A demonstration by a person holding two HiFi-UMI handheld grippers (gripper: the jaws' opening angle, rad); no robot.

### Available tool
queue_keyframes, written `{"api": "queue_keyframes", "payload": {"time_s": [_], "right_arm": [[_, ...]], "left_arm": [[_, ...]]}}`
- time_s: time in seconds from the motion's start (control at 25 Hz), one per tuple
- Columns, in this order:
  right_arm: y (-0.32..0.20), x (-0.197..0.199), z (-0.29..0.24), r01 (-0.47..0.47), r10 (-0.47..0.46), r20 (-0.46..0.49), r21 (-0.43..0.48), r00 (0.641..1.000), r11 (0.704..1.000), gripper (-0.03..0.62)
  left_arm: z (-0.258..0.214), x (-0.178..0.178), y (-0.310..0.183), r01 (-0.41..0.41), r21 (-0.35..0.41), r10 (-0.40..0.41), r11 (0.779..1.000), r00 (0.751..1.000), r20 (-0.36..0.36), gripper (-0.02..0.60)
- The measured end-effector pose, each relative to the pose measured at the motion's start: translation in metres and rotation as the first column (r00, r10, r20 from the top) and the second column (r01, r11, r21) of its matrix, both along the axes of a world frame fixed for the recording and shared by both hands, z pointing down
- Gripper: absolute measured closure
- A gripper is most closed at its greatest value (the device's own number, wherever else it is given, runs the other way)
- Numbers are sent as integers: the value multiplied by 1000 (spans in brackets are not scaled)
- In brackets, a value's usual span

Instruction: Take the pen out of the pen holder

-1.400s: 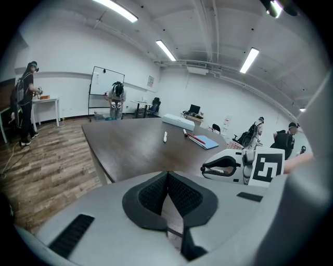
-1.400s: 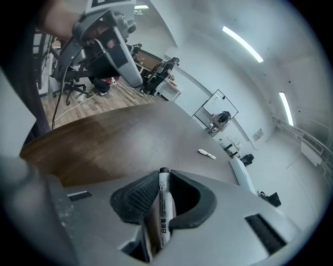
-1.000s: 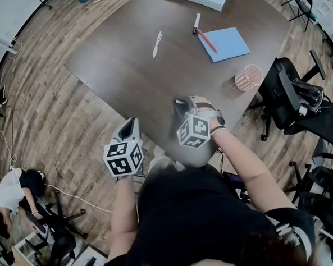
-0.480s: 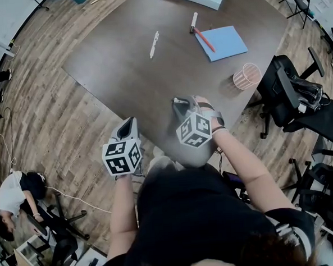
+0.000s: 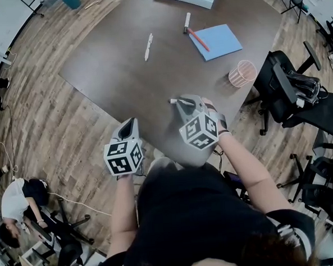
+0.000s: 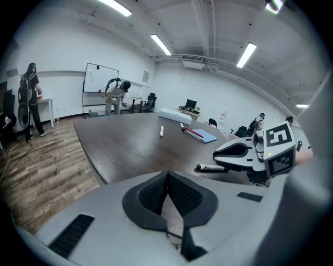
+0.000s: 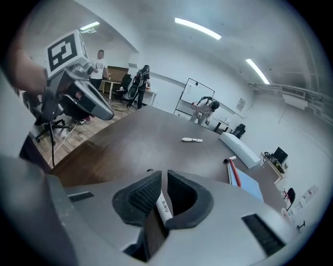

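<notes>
I am pinching the pen (image 7: 164, 206) in my right gripper (image 7: 164, 172). Its fingers have just been closing, and the white barrel is sitting between the two pads with both pressing on it. So the pen is already out of the pen holder (image 5: 242, 73). That pink mesh cup is sitting ahead and to the right of this hand, near the right edge of the table (image 5: 112, 76) and well apart from the pen.

The relation I am watching is the pen's long axis. It is running across my fingers rather than along them, roughly level above the near part of the table. Its dark end is poking out toward my left side (from the left gripper view it is showing as a short bar just under the right fingers).

My left gripper (image 6: 167, 173) is hanging by the table's near edge, its fingers pressed together with nothing between them. It is pointing past the pen's free end with a clear gap between them.

The right hand is the nearer one to both pen and holder, so I am judging that the left is not needed. Since the barrel is lying crosswise and level, lowering it onto the bare table below should lay it flat, though it may roll once my fingers spread.
</notes>
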State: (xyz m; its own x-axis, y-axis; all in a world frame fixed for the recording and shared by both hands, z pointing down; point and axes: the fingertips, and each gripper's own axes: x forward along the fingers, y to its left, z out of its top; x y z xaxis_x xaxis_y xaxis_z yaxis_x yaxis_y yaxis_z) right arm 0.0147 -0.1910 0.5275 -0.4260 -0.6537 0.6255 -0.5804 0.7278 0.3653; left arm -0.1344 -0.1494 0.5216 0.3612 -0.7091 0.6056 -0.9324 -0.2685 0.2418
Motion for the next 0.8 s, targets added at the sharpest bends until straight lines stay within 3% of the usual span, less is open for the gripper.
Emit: {"api": "queue_keyframes", "payload": {"time_s": [0.44, 0.8], "right_arm": [[6, 32, -5, -151, 154, 96, -36, 983, 988, 576], [9, 50, -29, -290, 316, 280, -131, 907, 948, 576]], "left_arm": [[-3, 13, -6, -30, 5, 30, 1000, 1000, 0, 554], [-7, 18, -6, -42, 14, 42, 999, 999, -3, 554]]}}
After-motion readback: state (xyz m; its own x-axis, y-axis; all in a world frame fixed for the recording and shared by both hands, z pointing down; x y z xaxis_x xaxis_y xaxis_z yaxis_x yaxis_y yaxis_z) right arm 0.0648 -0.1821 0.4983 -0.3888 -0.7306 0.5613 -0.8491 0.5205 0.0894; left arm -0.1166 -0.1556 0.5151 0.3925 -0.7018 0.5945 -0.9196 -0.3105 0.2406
